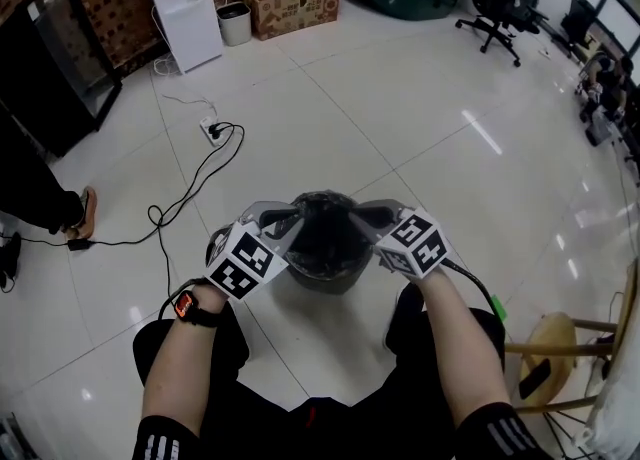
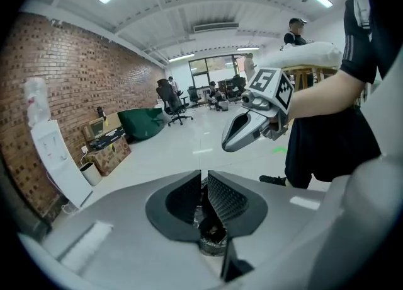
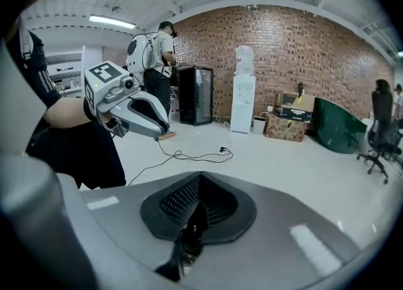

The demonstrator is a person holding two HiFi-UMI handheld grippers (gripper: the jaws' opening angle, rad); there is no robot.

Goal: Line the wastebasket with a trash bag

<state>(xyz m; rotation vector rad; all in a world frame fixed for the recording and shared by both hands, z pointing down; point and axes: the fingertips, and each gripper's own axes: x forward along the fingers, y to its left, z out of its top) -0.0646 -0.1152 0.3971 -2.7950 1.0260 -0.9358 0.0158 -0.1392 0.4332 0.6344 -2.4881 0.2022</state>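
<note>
The wastebasket [image 1: 335,276] stands on the floor between my knees, with a black trash bag [image 1: 325,220] bunched over its top. My left gripper [image 1: 290,220] is at the bag's left side and my right gripper [image 1: 362,220] at its right side, their tips close together above the basket. In the left gripper view the jaws [image 2: 203,175] are nearly together with crinkled black bag film [image 2: 211,229] pinched between them. The right gripper's jaws [image 3: 200,178] are shut with a strip of black film [image 3: 189,237] caught in them. Each gripper shows in the other's view, raised off the floor.
A power strip with a black cable [image 1: 212,130] lies on the white tile floor ahead left. A water dispenser [image 1: 185,3], a small bin [image 1: 234,23] and cardboard boxes [image 1: 290,8] line the brick wall. A wooden stool [image 1: 560,348] is at my right, and a person's foot [image 1: 82,216] at far left.
</note>
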